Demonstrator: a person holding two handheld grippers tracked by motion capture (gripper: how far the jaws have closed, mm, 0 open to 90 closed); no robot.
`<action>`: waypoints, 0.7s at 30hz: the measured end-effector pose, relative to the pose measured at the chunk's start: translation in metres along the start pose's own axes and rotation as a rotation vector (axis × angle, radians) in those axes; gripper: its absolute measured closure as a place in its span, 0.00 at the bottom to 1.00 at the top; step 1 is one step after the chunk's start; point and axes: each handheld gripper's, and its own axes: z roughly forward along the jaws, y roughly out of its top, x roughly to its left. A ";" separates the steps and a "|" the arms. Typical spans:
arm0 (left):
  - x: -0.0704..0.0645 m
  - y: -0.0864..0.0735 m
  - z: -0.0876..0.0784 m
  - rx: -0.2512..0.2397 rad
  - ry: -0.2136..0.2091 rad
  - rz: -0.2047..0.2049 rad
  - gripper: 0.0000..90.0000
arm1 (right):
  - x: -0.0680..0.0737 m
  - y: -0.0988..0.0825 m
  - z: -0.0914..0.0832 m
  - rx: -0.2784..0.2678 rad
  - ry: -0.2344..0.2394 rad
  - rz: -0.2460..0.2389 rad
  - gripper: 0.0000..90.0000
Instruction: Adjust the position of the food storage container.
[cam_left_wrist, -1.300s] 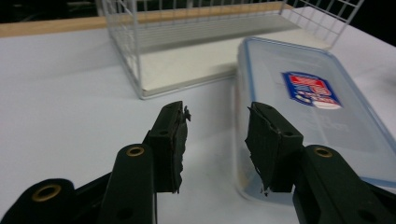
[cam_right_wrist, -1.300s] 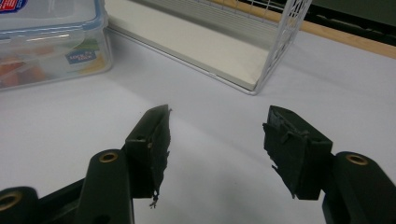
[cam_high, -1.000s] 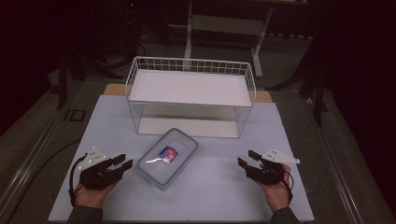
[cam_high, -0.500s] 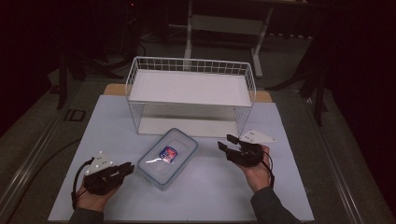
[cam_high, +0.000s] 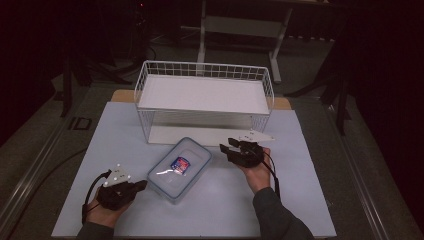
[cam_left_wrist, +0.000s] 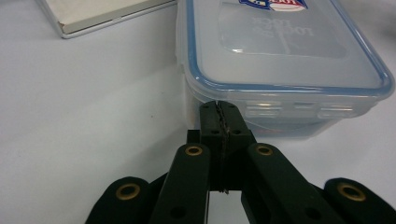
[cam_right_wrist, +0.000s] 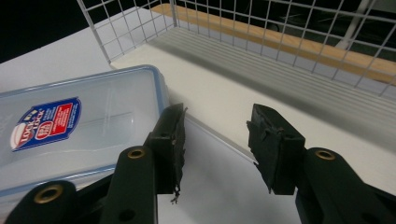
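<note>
Gaping beside the container (cam_right_wrist: 70, 135), right tool (cam_right_wrist: 217, 135) (left tool (cam_left_wrist: 219, 109) pinched shut, empty).

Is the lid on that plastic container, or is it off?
On. The blue-rimmed lid sits flat over the clear container, seated along its top edge in both gripper views.

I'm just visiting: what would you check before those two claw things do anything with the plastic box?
1. Lid on the plastic box: sits flat all round, ok; whether its latches are locked, cannot tell.
2. Right gripper: jaws open beside the box's far end, gripping nothing, ok.
3. Left gripper: jaws shut, tips at the box's near wall; not ok if it is meant to grab.
4. Box contents: a label covers part of the lid, cannot tell.
5. Wire basket behind the box: stands apart from it, ok.
6. White mat around the box: nothing in the way, ok.
</note>
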 end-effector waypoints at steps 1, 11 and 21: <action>0.000 0.000 0.001 0.001 0.003 0.000 1.00 | 0.000 0.000 0.002 0.006 -0.001 0.000 0.61; -0.004 0.009 0.013 -0.008 0.015 0.025 1.00 | -0.002 0.000 0.025 0.050 -0.017 -0.001 0.75; -0.004 0.009 0.014 -0.013 0.020 0.006 1.00 | 0.001 -0.001 0.047 0.168 0.026 -0.040 1.00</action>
